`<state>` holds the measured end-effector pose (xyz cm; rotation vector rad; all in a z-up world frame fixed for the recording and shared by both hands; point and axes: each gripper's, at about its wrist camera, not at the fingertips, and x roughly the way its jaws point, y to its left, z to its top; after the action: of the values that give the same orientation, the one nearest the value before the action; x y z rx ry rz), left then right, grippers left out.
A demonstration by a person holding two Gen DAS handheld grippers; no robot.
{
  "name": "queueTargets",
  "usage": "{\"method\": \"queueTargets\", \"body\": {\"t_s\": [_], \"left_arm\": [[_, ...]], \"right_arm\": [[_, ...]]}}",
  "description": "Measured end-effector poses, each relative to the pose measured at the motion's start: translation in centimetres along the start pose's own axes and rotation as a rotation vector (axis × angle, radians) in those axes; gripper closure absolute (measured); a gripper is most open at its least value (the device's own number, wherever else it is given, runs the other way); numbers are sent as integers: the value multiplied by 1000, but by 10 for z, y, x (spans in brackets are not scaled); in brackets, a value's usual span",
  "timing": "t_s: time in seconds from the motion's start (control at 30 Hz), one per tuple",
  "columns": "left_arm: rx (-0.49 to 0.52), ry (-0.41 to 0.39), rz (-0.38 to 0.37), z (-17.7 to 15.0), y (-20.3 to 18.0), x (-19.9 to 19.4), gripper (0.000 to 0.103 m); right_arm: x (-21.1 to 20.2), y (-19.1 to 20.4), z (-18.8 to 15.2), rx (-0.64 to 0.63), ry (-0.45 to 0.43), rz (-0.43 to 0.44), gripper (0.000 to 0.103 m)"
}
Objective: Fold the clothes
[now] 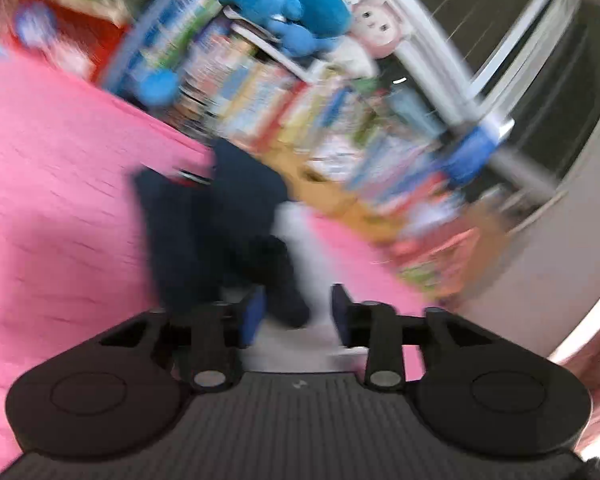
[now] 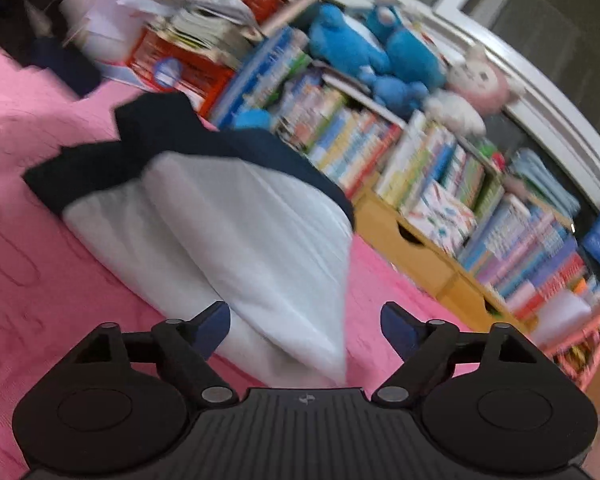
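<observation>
Garment, white body with navy trim, lying partly folded on pink bedspread, its near end just ahead of both grippers; in the blurred left wrist view it reads as a dark mass with a white strip. Left gripper: jaws parted, cloth seen between the blue pads, no pinch visible; right gripper: jaws spread wide, white fabric below the gap, pads clear of it. Behind: bookshelf crammed with books, blue plush toys and a pink plush on top
</observation>
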<state>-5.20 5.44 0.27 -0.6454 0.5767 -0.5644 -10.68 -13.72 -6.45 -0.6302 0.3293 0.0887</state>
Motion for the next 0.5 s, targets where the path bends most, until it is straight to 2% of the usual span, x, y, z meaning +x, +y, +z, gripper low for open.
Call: {"method": "queueTargets", "body": {"t_s": [0.03, 0.07, 0.2, 0.33, 0.37, 0.4, 0.43, 0.5], "left_arm": [[-39, 22, -27, 3, 2, 7, 53], [-58, 37, -18, 5, 4, 13, 53], [-77, 13, 48, 12, 15, 16, 53], [-131, -1, 47, 18, 30, 6, 49], [-145, 4, 35, 19, 34, 2, 48], [-162, 9, 19, 19, 37, -2, 48], [-181, 16, -5, 19, 41, -3, 46], [-225, 29, -58, 19, 50, -4, 40]], "right_arm": [[-1, 4, 3, -11, -19, 9, 20], [-1, 7, 6, -17, -39, 24, 20], [-4, 24, 28, -58, -136, 104, 22], [4, 51, 55, -170, -216, 150, 24], [9, 58, 61, -199, -218, 157, 30], [16, 66, 65, -229, -209, 154, 50], [23, 72, 68, -259, -187, 139, 76], [33, 82, 68, -303, -168, 102, 85]]}}
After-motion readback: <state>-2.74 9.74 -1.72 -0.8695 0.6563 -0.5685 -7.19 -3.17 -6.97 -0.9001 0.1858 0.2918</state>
